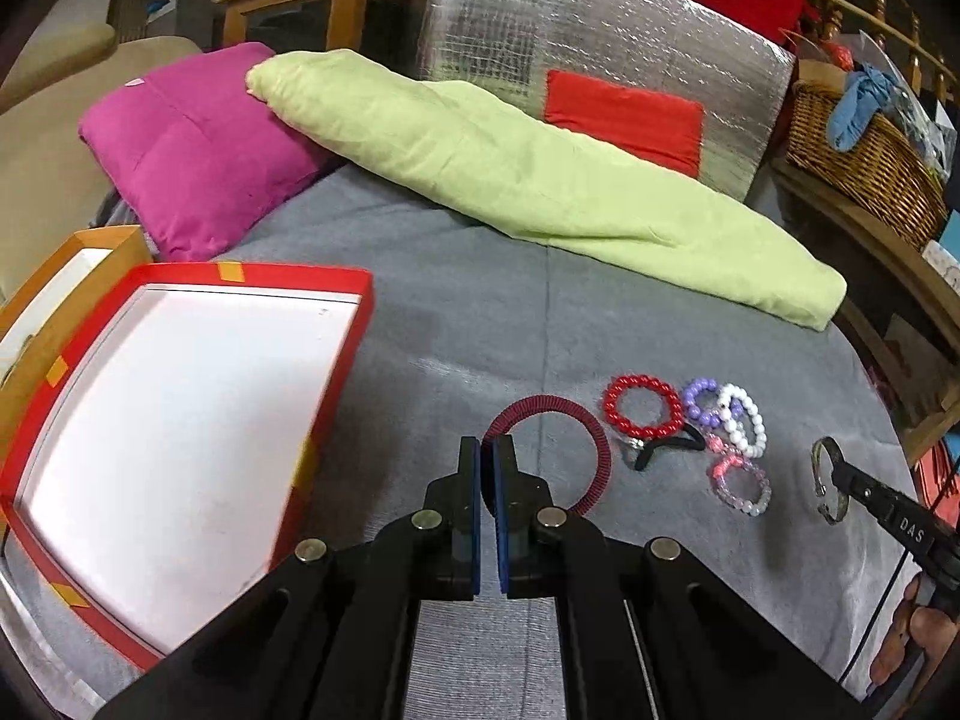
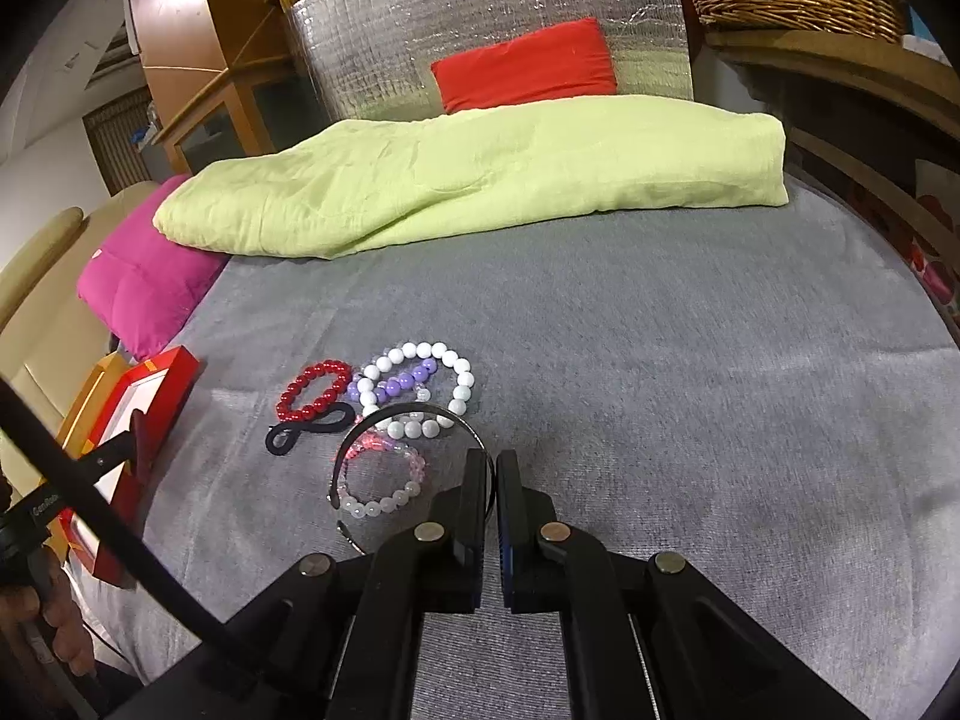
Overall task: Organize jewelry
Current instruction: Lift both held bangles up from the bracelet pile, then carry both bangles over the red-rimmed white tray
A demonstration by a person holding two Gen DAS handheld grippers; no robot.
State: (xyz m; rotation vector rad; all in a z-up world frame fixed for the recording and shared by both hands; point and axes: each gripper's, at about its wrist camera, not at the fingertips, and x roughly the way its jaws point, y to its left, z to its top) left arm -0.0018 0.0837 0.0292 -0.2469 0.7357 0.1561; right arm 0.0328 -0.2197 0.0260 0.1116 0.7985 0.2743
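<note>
My left gripper [image 1: 487, 450] is shut on a dark red coiled bangle [image 1: 594, 444] and holds it above the grey cloth, right of the red box [image 1: 336, 360] with a white inside. My right gripper [image 2: 495, 468] is shut on a thin metal cuff bangle [image 2: 384, 417]; the cuff also shows in the left wrist view [image 1: 825, 480]. On the cloth lie a red bead bracelet [image 2: 312, 390], a white bead bracelet [image 2: 444, 360], a purple bead bracelet [image 2: 396, 384], a pink-and-clear bead bracelet [image 2: 384, 498] and a black hair tie [image 2: 300, 429].
A green folded blanket [image 2: 480, 174] and a magenta pillow [image 2: 144, 288] lie at the back of the grey cloth [image 2: 660, 360]. A silver insulated bag [image 1: 600, 60] stands behind. A wicker basket [image 1: 864, 162] sits on a wooden shelf at right. An orange box [image 1: 72, 276] stands behind the red one.
</note>
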